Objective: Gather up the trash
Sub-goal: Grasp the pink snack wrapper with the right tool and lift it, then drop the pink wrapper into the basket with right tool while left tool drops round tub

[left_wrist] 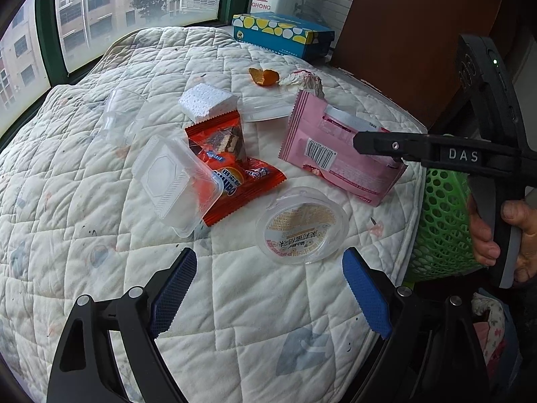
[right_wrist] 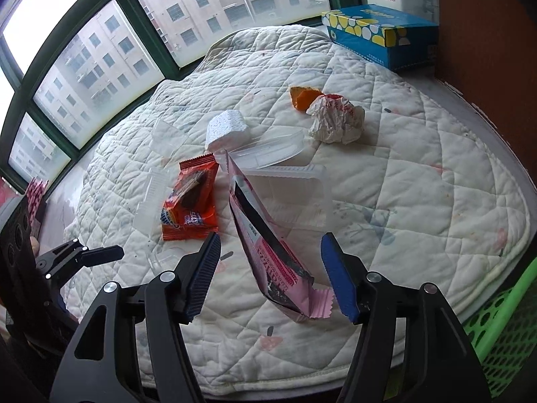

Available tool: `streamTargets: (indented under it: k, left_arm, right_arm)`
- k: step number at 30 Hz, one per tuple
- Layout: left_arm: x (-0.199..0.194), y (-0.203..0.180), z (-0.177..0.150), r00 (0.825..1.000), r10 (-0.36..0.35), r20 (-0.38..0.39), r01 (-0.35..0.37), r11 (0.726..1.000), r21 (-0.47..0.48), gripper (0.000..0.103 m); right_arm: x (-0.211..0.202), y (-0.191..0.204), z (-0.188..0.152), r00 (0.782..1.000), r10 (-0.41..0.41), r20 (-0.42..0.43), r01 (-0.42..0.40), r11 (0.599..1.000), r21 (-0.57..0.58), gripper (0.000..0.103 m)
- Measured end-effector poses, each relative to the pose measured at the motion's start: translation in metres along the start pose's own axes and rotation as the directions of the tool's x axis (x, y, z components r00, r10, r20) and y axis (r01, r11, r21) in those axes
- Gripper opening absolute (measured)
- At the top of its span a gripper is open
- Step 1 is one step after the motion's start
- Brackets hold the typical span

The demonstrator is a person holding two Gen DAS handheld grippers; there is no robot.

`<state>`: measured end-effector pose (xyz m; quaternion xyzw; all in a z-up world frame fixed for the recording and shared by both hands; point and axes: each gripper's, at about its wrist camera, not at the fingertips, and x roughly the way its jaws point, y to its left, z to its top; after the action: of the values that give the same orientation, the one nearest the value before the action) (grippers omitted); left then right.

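Observation:
Trash lies on a white quilted table (left_wrist: 235, 302): a pink wrapper (left_wrist: 339, 147) (right_wrist: 268, 245), a red snack wrapper (left_wrist: 231, 168) (right_wrist: 189, 201), a round clear lid (left_wrist: 302, 225), clear plastic trays (left_wrist: 171, 181) (right_wrist: 288, 194), a foam block (left_wrist: 208, 102) (right_wrist: 228, 131), orange peel (left_wrist: 263, 76) (right_wrist: 302, 97) and crumpled paper (left_wrist: 302, 80) (right_wrist: 335, 119). My left gripper (left_wrist: 268, 288) is open, just short of the round lid. My right gripper (right_wrist: 270, 275) is open, its jaws on either side of the pink wrapper's near end; it also shows in the left wrist view (left_wrist: 365, 144).
A green perforated basket (left_wrist: 439, 228) (right_wrist: 503, 336) stands at the table's right edge. A blue tissue box (left_wrist: 285, 35) (right_wrist: 379, 33) sits at the back by the window. A brown panel (left_wrist: 402, 50) rises at the right.

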<state>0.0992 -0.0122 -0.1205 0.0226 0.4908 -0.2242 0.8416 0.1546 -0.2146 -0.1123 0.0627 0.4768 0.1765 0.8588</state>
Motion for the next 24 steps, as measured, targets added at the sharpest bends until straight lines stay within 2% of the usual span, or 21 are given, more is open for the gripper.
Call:
streamTargets:
  k: [1, 3, 6, 10, 12, 18, 19, 21, 22, 24]
  left_arm:
    - [0.002, -0.002, 0.001, 1.0, -0.003, 0.001, 0.003, 1.0, 0.003, 0.085]
    - [0.008, -0.005, 0.003, 1.0, 0.001, 0.002, -0.001, 1.0, 0.018, 0.085]
    - [0.017, -0.01, 0.004, 1.0, 0.0, -0.008, 0.0, 0.999, 0.032, 0.086]
    - [0.025, -0.013, 0.007, 1.0, 0.001, 0.001, -0.001, 0.999, 0.037, 0.091]
    - [0.031, -0.015, 0.008, 1.0, -0.002, -0.002, 0.002, 0.999, 0.037, 0.091]
    - [0.048, -0.02, 0.012, 1.0, 0.016, -0.001, -0.016, 1.0, 0.024, 0.091]
    - [0.049, -0.02, 0.011, 1.0, 0.014, 0.0, -0.014, 1.0, 0.02, 0.09]
    - [0.052, -0.021, 0.012, 1.0, 0.008, 0.001, -0.008, 1.0, 0.014, 0.08]
    - [0.053, -0.02, 0.012, 1.0, 0.003, -0.004, -0.003, 1.0, 0.007, 0.072]
    - [0.055, -0.019, 0.013, 1.0, -0.008, -0.006, 0.008, 1.0, -0.008, 0.068]
  right_arm:
    - [0.003, -0.001, -0.002, 1.0, 0.005, -0.01, -0.005, 1.0, 0.005, 0.062]
    - [0.01, -0.004, -0.004, 0.999, 0.018, -0.036, -0.018, 1.0, 0.015, 0.05]
    - [0.016, -0.007, -0.008, 0.998, 0.035, -0.057, -0.034, 0.999, 0.028, 0.039]
    - [0.012, -0.011, -0.011, 0.998, 0.06, -0.035, -0.058, 0.997, 0.055, 0.032]
    - [0.009, -0.011, -0.013, 0.998, 0.06, -0.026, -0.058, 0.997, 0.059, 0.023]
    - [-0.01, -0.011, -0.021, 0.997, 0.072, 0.024, -0.073, 0.994, 0.078, 0.017]
    - [-0.014, -0.012, -0.022, 0.997, 0.072, 0.032, -0.075, 0.994, 0.084, 0.016]
    - [-0.023, -0.014, -0.025, 0.996, 0.068, 0.051, -0.073, 0.993, 0.089, 0.015]
    - [-0.028, -0.015, -0.026, 0.996, 0.063, 0.059, -0.068, 0.993, 0.093, 0.015]
    - [-0.036, -0.018, -0.03, 0.995, 0.062, 0.076, -0.069, 0.992, 0.103, 0.013]
